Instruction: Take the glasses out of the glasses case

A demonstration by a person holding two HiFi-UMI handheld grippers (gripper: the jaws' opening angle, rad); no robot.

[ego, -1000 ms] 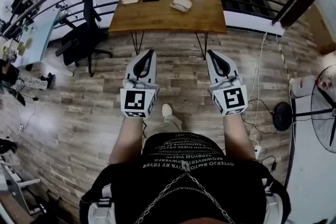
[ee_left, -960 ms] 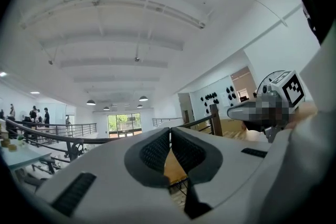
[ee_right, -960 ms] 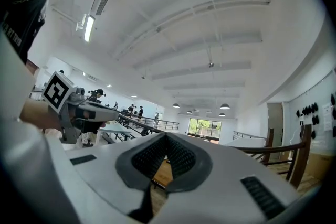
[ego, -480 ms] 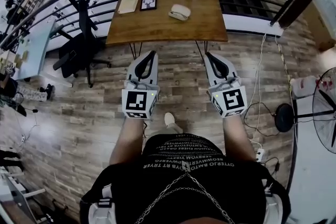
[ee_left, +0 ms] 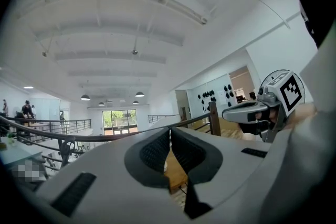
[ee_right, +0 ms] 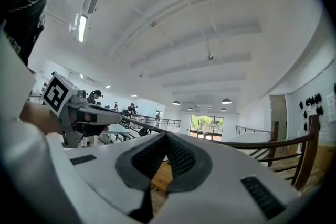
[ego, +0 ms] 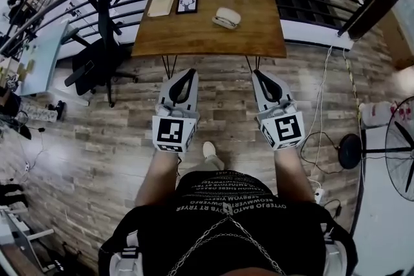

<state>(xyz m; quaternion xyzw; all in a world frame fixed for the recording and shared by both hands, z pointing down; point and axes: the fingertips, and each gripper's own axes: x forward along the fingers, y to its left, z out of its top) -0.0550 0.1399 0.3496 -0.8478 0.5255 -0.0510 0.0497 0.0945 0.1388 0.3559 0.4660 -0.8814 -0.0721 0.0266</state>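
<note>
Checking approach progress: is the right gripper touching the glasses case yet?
Apart. The head view shows the right gripper over the floor, short of the table where the glasses case lies.

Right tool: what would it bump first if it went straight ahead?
Probably the wooden table, at its near edge; nothing stands between it and the right tool. Height is unclear: it might pass over the top.
</note>
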